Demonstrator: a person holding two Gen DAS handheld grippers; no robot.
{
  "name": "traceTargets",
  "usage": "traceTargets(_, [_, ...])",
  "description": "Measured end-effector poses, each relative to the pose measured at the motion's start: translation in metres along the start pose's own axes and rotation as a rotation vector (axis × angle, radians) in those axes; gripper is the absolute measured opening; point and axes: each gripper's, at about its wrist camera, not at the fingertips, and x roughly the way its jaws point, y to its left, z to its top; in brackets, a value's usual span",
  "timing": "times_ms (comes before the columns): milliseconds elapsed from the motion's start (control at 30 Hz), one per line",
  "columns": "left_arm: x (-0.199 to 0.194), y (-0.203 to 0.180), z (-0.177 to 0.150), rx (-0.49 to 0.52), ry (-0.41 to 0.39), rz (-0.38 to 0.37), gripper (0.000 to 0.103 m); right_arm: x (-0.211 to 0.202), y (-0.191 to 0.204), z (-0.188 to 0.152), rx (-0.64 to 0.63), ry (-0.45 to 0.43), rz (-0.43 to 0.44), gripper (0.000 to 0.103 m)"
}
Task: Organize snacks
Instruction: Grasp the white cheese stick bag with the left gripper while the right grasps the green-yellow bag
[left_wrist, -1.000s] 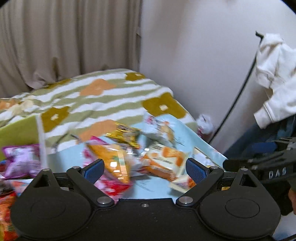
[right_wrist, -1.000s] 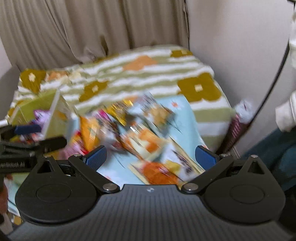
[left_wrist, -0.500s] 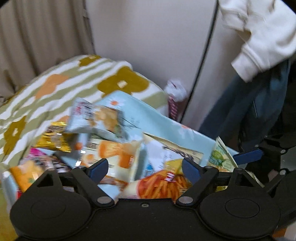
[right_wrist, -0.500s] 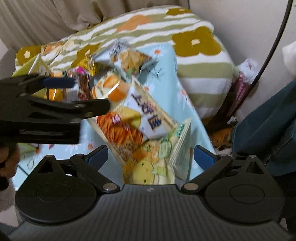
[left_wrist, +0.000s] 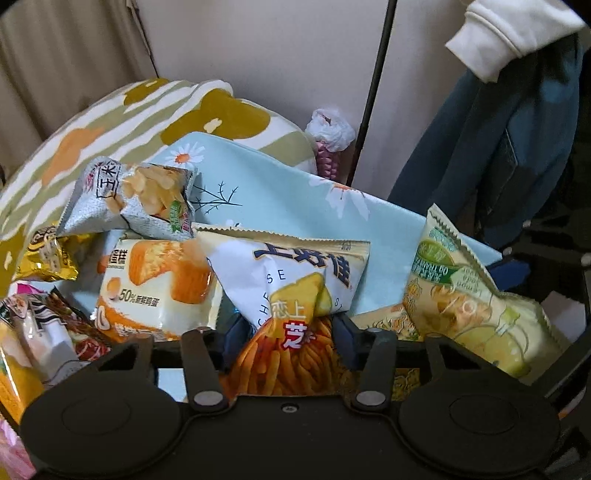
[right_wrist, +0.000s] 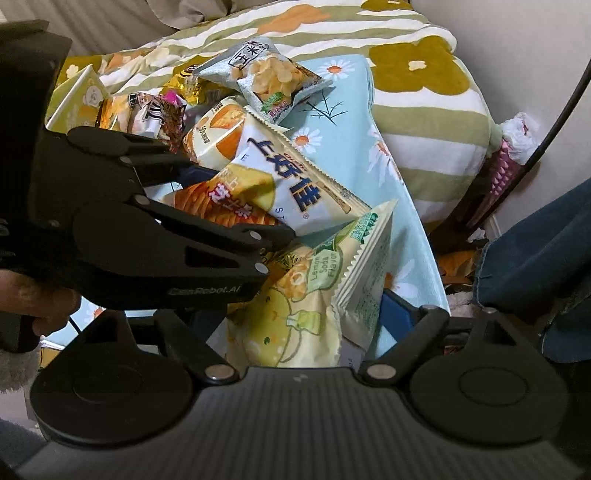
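On the light-blue daisy-print cloth (left_wrist: 280, 192) lies a heap of snack bags. The left gripper (left_wrist: 286, 338) has just been closing and now pinches the lower end of the white cheese-stick bag (left_wrist: 295, 280) (its orange fries picture sits between the blue pads). The right gripper (right_wrist: 295, 317) stands wide, straddling the yellow lemon soda chips bag (right_wrist: 295, 317), pads not pressing. Just beside it lie an egg-cake bag (left_wrist: 155, 284) and a silver corn-chip bag (left_wrist: 133, 199).

"Lemon Soda Flavor" on yellow-green bag (right_wrist: 317, 280), "50%" (orange-white pack (left_wrist: 155, 291))
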Motion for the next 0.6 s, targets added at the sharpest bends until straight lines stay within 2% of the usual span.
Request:
traceTargets(133, [-0.005,0.001,-0.004,-0.008,-0.002,0.015,0.048,0.000,-0.001,0.000,-0.011,0.002,0.007,0.103])
traceTargets(333, [-0.029,-0.005,-0.012,0.007,-0.035,0.102,0.048,-0.001,0.003,0.000,-0.042,0.002,0.012,0.101])
traceTargets(600, [-0.050,0.005,-0.027,-0.063,-0.039,0.160,0.048,0.004,0.001,0.001,-0.062,0.010,0.030,0.101])
